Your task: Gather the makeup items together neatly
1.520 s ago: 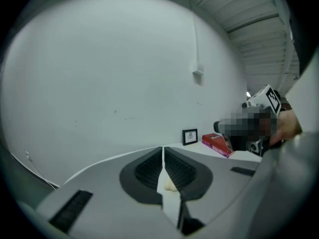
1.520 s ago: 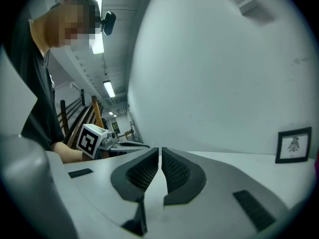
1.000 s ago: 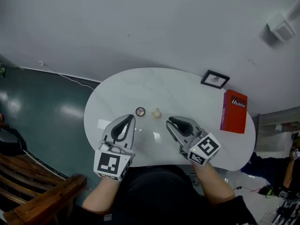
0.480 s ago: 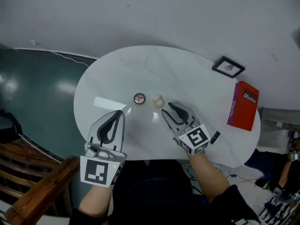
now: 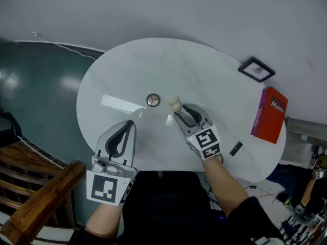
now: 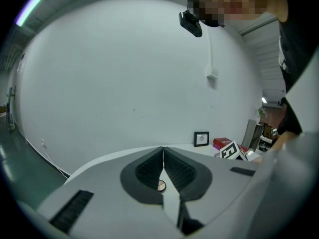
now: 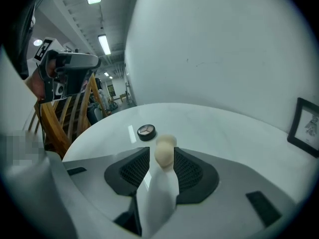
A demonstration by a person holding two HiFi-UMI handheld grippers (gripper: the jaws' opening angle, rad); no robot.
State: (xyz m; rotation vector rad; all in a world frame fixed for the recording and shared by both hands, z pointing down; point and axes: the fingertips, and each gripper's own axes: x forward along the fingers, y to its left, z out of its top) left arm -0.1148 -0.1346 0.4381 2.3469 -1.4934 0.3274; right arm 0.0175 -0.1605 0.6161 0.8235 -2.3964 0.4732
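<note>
A round dark compact (image 5: 153, 100) and a beige makeup sponge (image 5: 175, 105) lie near the middle of the white oval table (image 5: 204, 70), a short gap apart. My right gripper (image 5: 184, 111) reaches at the sponge. Its jaws are opening, and the sponge (image 7: 164, 151) stands at their mouth without being pressed. The compact (image 7: 146, 131) sits beyond it, to the left. My left gripper (image 5: 129, 124) hovers over the near left part of the table, shut and empty, short of the compact. The left gripper (image 6: 163, 151) shows a sliver of the compact (image 6: 161, 185) under its closed tips.
A red box (image 5: 269, 115) stands at the table's right edge, a small framed picture (image 5: 256, 69) behind it. A little black item (image 5: 236, 148) lies near the front right edge. A wooden chair (image 5: 36, 208) stands at the lower left on the green floor.
My right gripper has moved forward and left up to the sponge, and its jaws have spread apart. The left gripper stays shut and sits a little nearer me.
</note>
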